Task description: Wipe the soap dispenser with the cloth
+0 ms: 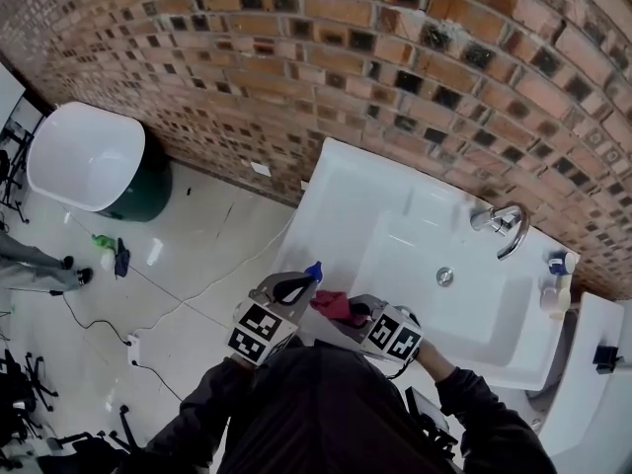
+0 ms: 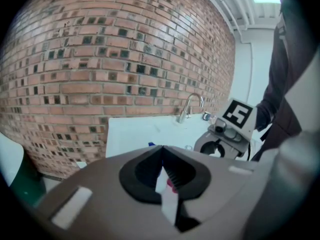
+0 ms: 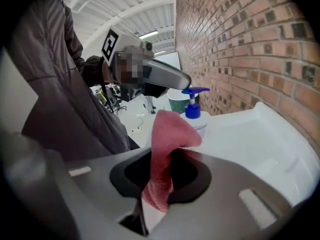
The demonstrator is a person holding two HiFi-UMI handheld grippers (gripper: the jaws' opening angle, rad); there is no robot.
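The soap dispenser stands at the left near corner of the white, glossy moulded counter. It has a blue plastic pump and collar on a pale body. The contents cannot be made out at this angle. The right tool is clamped on the cloth, a pink-red fabric with a napped, terry-like surface that folds over above the jaws, just short of the dispenser. The left tool has its jaws together, its tip just beside the pump. A curved chrome faucet rises at the basin's rear, in front of the rough brick wall.
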